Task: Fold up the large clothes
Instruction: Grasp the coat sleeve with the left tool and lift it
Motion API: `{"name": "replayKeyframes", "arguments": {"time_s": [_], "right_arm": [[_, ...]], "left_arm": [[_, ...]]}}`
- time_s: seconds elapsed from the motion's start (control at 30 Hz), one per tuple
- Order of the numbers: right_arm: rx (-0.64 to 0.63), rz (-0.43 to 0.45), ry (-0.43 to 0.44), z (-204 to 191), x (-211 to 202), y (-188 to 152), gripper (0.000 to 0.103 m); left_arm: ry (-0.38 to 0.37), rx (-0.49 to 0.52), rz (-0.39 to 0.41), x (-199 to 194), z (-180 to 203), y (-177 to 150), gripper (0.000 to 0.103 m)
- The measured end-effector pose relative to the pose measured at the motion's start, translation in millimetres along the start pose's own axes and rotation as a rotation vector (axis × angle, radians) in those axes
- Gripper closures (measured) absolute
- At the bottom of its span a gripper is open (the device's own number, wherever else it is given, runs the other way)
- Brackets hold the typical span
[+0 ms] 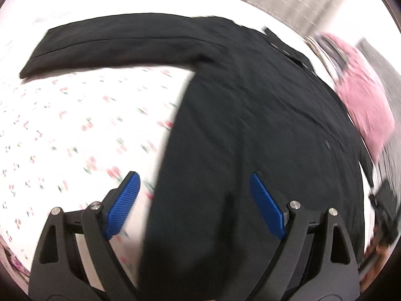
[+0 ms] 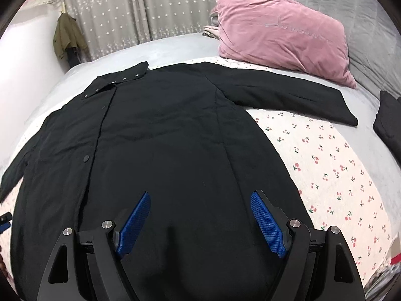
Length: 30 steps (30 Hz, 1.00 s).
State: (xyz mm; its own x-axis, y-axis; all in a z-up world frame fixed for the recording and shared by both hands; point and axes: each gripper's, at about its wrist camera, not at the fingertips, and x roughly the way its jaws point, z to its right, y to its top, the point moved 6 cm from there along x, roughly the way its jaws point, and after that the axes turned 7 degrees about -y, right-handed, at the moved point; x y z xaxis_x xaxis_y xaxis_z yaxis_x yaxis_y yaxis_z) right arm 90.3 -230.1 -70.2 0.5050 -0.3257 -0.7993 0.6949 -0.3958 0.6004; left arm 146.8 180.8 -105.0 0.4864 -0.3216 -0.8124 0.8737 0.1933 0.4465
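Observation:
A long black coat [image 2: 163, 135] lies spread flat on the bed, collar at the far end, one sleeve [image 2: 295, 97] stretched out to the right. My right gripper [image 2: 200, 195] is open and empty, hovering over the coat's lower part. In the blurred left wrist view the same coat [image 1: 250, 130] fills the right half, its sleeve [image 1: 112, 42] reaching left. My left gripper [image 1: 194, 178] is open and empty above the coat's side edge, left finger over the sheet.
The bed has a cherry-print sheet [image 2: 333, 165] on a grey cover. A pink pillow [image 2: 283, 35] and grey pillow [image 2: 351, 7] lie at the head. A folded black item [image 2: 388, 120] sits at far right. Curtains [image 2: 150, 7] hang behind.

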Motion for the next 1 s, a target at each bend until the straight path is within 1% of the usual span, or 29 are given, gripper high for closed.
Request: {"name": "replayKeyframes", "arguments": {"time_s": [0.07, 0.2, 0.33, 0.43, 0.5, 0.57, 0.7, 0.77, 0.87, 0.93, 1.0], "right_arm": [[0.041, -0.017, 0.039, -2, 4, 4, 0.02], [0.104, -0.053, 0.11, -6, 9, 10, 0.02], [0.106, -0.046, 0.102, -11, 12, 14, 0.02], [0.118, -0.065, 0.12, -18, 16, 17, 0.019], [0.105, -0.068, 0.141, -27, 16, 20, 0.019], [0.079, -0.058, 0.143, -36, 17, 22, 0.02], [0.025, -0.058, 0.129, -51, 23, 24, 0.019], [0.008, -0.062, 0.125, -57, 27, 24, 0.02], [-0.017, -0.066, 0.11, -62, 31, 23, 0.02], [-0.037, -0.065, 0.097, -65, 34, 23, 0.019], [-0.051, -0.066, 0.084, -66, 38, 22, 0.019]], "left_arm": [[0.017, -0.033, 0.023, 4, -9, 10, 0.014], [-0.006, -0.066, 0.066, 8, -18, 25, 0.014], [-0.032, -0.087, 0.098, 10, -31, 40, 0.014], [-0.06, -0.127, 0.128, 10, -46, 52, 0.014], [-0.052, -0.174, 0.181, 4, -61, 62, 0.014], [-0.047, -0.218, 0.228, 2, -77, 70, 0.014], [-0.047, -0.344, 0.263, 11, -115, 88, 0.014], [-0.06, -0.415, 0.281, 16, -131, 93, 0.014], [-0.108, -0.516, 0.361, 15, -151, 105, 0.014], [-0.102, -0.551, 0.385, 18, -159, 115, 0.014], [-0.071, -0.567, 0.407, 19, -166, 126, 0.016]]}}
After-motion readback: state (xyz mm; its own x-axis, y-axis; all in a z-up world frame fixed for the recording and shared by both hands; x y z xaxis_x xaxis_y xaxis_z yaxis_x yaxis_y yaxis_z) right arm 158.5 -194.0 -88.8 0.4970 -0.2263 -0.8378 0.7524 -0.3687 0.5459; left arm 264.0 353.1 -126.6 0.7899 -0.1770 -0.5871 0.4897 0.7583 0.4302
